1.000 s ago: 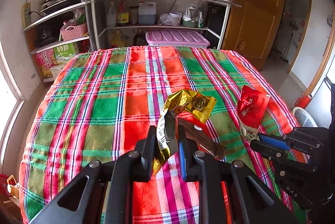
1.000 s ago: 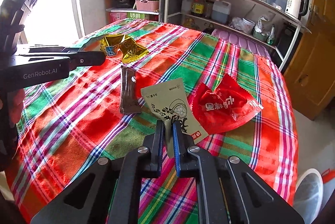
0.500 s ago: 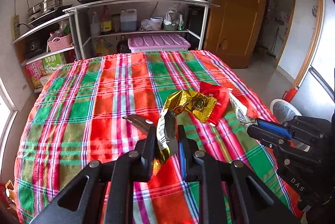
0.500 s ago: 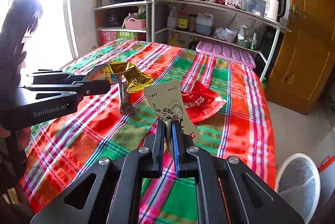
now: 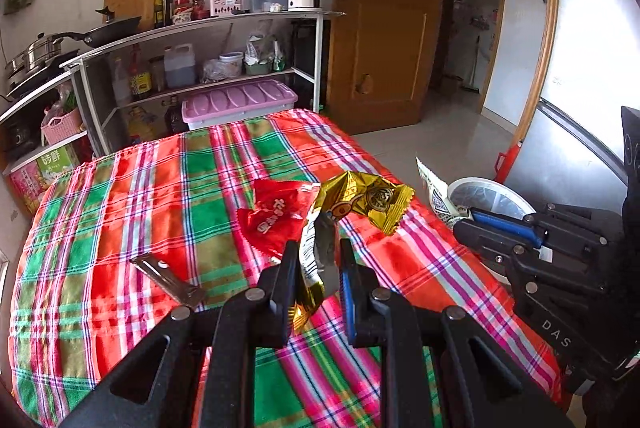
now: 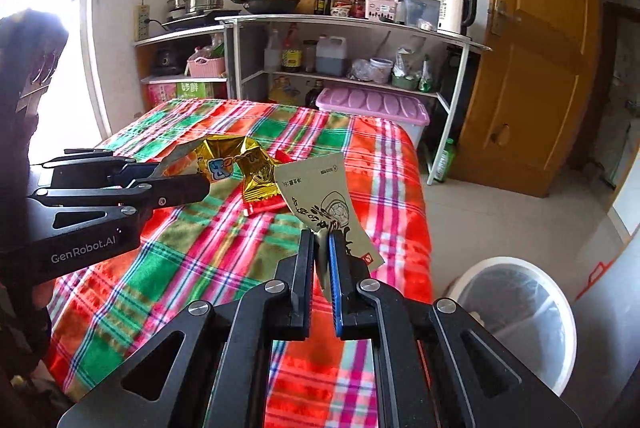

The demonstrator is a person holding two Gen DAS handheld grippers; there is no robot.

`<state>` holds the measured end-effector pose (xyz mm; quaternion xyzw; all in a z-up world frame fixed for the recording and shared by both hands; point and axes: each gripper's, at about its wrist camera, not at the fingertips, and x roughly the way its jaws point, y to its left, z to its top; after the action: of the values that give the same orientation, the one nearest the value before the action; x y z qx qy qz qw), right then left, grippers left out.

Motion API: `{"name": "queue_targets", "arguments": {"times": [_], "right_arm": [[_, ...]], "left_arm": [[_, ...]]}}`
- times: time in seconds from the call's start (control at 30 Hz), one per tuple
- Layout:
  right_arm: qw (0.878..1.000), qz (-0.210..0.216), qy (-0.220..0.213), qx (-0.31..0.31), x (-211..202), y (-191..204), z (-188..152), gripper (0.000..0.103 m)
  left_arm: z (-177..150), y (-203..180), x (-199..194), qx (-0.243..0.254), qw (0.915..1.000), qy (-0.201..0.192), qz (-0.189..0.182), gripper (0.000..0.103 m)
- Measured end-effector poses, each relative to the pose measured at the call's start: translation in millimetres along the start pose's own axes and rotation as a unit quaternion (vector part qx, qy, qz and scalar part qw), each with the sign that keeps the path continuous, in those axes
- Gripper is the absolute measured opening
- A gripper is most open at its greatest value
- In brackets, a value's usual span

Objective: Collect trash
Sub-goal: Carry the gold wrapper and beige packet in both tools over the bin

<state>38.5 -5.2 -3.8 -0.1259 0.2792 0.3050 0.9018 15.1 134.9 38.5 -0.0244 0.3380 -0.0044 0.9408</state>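
Your left gripper (image 5: 319, 270) pinches the gold foil wrapper (image 5: 362, 201); the foil stands up from between the jaws and hangs clear of the plaid tablecloth (image 5: 132, 187). In the right wrist view the same wrapper (image 6: 240, 167) juts out from the tip of that gripper (image 6: 188, 183).

Your right gripper (image 6: 322, 260) is pressed together on the beige paper packet (image 6: 320, 187), holding it by its lower edge so that the printed face tilts upward. From the left wrist view this gripper (image 5: 476, 224) sits past the table's right edge, with the packet (image 5: 434, 191) showing just above it.

Still lying on the cloth: 1 red snack bag (image 5: 276, 216), near the middle of the table, and 1 brown strip wrapper (image 5: 168, 278), flat, to the left of your left gripper and well apart from the red bag.

The white trash bin (image 6: 516, 324) stands on the floor just beside the table's right side, below and to the right of your right gripper. Its mouth is open; the contents are blurred.

The metal shelf rack (image 6: 352, 23) stands behind the table.
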Motion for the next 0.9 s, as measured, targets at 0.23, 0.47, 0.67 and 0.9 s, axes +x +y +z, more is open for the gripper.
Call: {"name": "queue_targets", "arguments": {"times": [0.23, 0.47, 0.67, 0.9], "right_arm": [[0.999, -0.041, 0.004, 0.032, -16.1, -37.5, -16.2, 0.007], [0.993, -0.093, 0.014, 0.076, -33.3, -89.4, -34.4, 0.007], [0.984, -0.132, 0.03, 0.112, -47.2, -131.5, -56.3, 0.007], [0.975, -0.161, 0.049, 0.146, -56.4, -167.3, -80.5, 0.007]], "left_arm": [[11.3, -40.3, 15.3, 0.031, 0.9991, 0.003, -0.029, 0.02], [21.8, -92.5, 37.7, 0.064, 0.9953, 0.01, -0.072, 0.02], [26.5, -140.3, 56.2, 0.094, 0.9897, 0.023, -0.105, 0.02], [25.9, -183.8, 73.0, 0.118, 0.9839, 0.038, -0.128, 0.02]]}}
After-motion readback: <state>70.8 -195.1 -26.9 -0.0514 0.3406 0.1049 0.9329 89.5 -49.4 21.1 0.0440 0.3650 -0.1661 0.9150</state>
